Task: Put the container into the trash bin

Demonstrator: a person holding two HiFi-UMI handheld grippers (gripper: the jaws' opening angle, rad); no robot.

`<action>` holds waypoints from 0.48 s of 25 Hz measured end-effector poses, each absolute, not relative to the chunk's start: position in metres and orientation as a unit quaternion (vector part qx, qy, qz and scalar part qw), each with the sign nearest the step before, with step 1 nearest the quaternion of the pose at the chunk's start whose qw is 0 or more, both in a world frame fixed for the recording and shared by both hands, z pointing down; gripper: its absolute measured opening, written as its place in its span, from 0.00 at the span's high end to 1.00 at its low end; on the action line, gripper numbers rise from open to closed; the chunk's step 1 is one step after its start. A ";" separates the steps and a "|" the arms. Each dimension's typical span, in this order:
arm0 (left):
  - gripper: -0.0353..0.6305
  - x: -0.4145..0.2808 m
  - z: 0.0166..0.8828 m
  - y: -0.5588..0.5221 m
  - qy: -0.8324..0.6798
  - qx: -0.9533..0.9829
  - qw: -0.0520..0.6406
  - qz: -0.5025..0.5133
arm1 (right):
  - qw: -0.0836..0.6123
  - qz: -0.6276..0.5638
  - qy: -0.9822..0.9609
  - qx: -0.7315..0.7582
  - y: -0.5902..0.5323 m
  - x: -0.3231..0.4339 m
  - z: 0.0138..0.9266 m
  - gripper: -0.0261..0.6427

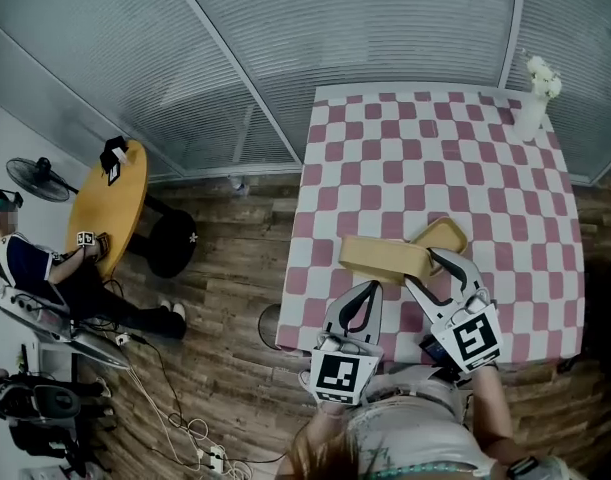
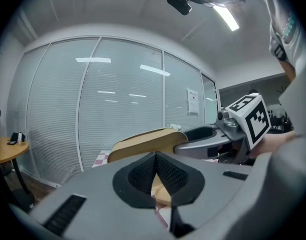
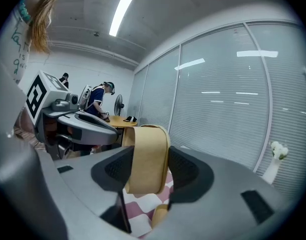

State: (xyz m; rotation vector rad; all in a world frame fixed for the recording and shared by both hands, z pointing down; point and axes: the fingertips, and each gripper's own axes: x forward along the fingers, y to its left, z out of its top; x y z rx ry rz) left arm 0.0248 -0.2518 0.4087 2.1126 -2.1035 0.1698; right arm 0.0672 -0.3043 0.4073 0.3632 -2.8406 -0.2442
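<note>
Trash bin half hidden under table

My left gripper and right gripper are grey with black ribbed pads. At each one's six o'clock end sits a white cube with a black square marker.

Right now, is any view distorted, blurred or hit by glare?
Head view: evenly lit, table sharp. Left gripper view: heavy fisheye, dark corners, ceiling light mirrored in the glass wall. Right gripper view: same fisheye, container sharp up close.

We count: grippers two – left gripper, right gripper; container one; tables two – checked table, round table; vase one; fan one.
</note>
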 end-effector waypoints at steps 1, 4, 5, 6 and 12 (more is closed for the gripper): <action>0.94 0.022 0.408 -0.248 -0.701 0.707 0.077 0.055 | 0.136 -0.089 -0.979 0.125 -0.300 0.063 0.407 0.65; 0.94 0.009 0.407 -0.234 -0.694 0.714 0.072 0.058 | 0.137 -0.103 -0.977 0.129 -0.286 0.049 0.403 0.65; 0.94 0.002 0.405 -0.227 -0.692 0.716 0.070 0.058 | 0.136 -0.104 -0.976 0.133 -0.281 0.043 0.401 0.65; 0.94 -0.006 0.404 -0.220 -0.692 0.717 0.069 0.056 | 0.134 -0.103 -0.976 0.137 -0.275 0.037 0.399 0.65; 0.94 -0.072 0.399 -0.164 -0.697 0.713 0.061 0.052 | 0.128 -0.095 -0.976 0.148 -0.226 -0.021 0.396 0.65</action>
